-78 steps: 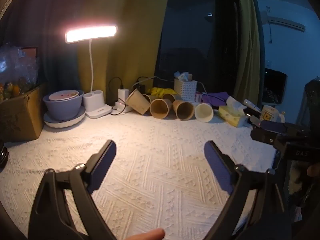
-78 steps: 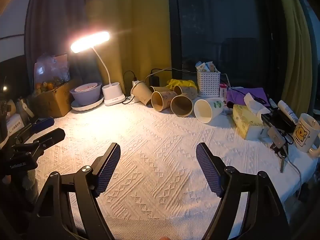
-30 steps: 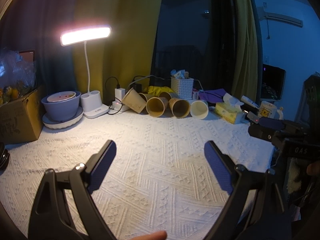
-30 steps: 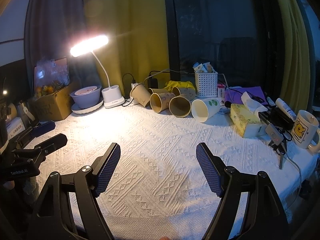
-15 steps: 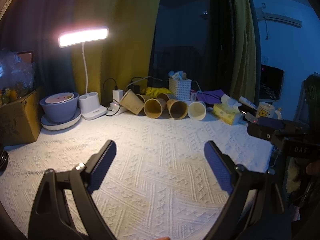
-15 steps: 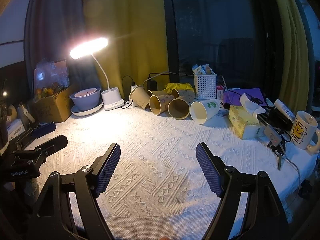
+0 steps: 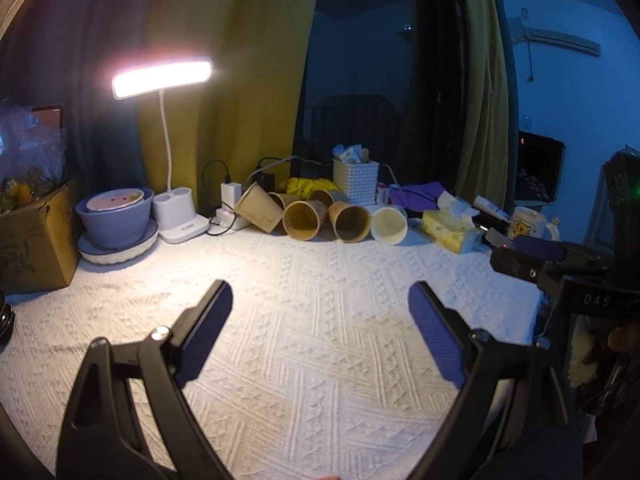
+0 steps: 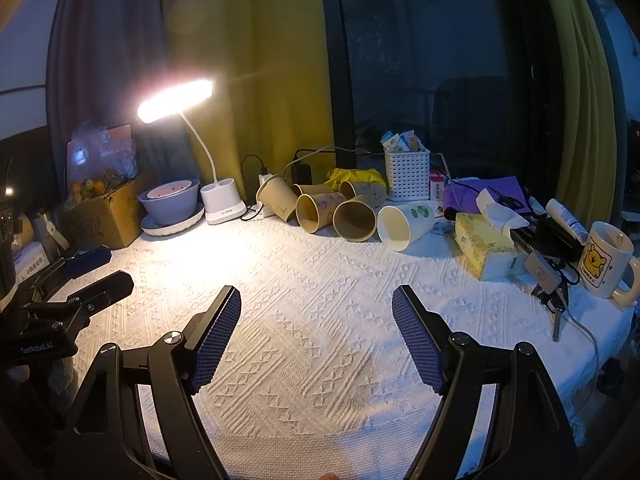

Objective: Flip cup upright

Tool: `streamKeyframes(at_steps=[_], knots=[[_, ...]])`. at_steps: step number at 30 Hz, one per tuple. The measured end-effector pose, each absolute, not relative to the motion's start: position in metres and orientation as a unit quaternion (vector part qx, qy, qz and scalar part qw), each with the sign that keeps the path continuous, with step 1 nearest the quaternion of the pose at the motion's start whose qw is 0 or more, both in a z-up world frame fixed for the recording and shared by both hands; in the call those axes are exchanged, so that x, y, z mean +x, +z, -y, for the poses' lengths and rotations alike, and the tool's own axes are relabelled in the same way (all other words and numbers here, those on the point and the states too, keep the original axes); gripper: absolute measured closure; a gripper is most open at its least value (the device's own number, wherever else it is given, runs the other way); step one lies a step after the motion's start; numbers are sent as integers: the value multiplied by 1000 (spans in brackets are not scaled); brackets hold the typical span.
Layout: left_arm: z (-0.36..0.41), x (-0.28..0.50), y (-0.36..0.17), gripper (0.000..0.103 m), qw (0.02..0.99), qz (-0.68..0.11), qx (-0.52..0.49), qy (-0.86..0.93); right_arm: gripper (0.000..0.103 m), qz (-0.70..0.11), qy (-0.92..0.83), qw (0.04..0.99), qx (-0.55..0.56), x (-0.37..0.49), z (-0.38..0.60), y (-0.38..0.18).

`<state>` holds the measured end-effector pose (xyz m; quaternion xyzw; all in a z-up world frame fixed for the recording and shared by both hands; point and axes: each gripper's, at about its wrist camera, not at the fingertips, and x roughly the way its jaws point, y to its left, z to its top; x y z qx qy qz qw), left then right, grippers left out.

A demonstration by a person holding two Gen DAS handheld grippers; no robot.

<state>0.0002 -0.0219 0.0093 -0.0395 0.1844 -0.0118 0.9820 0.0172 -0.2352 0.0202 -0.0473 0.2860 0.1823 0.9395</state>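
Several paper cups lie on their sides in a row at the back of the white cloth-covered table [image 7: 320,320]: brown ones [image 7: 302,220] [image 7: 350,222] and a white one [image 7: 389,225]. In the right wrist view the white cup [image 8: 404,226] lies rightmost, beside the brown cups [image 8: 354,222]. My left gripper [image 7: 320,304] is open and empty, well short of the cups. My right gripper [image 8: 316,306] is open and empty too, also short of them. The right gripper shows in the left wrist view at the right edge [image 7: 536,256], the left gripper in the right wrist view at the left edge [image 8: 96,276].
A lit desk lamp [image 7: 176,224], a purple bowl on a plate [image 7: 116,220] and a cardboard box [image 7: 32,248] stand back left. A white basket [image 8: 407,174], tissue box [image 8: 484,252], keys [image 8: 554,304] and bear mug [image 8: 604,260] sit on the right.
Both grippers have drawn slightly back and up from the table, so the cups look a little farther away. Both stay open; nothing on the table has moved.
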Motion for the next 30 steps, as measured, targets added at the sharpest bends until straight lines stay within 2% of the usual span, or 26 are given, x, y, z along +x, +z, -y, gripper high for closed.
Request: streamKeyframes(at_steps=[20, 26, 30], knots=[[22, 7, 14, 12, 980, -194, -34, -8, 22, -293, 179, 938, -48, 29, 237, 17], [0, 52, 13, 12, 963, -255, -86, -24, 22, -314, 166, 934, -28, 63, 247, 10], [-11, 87, 9, 12, 956, -282, -78, 0, 22, -338, 157, 928, -16, 94, 247, 2]])
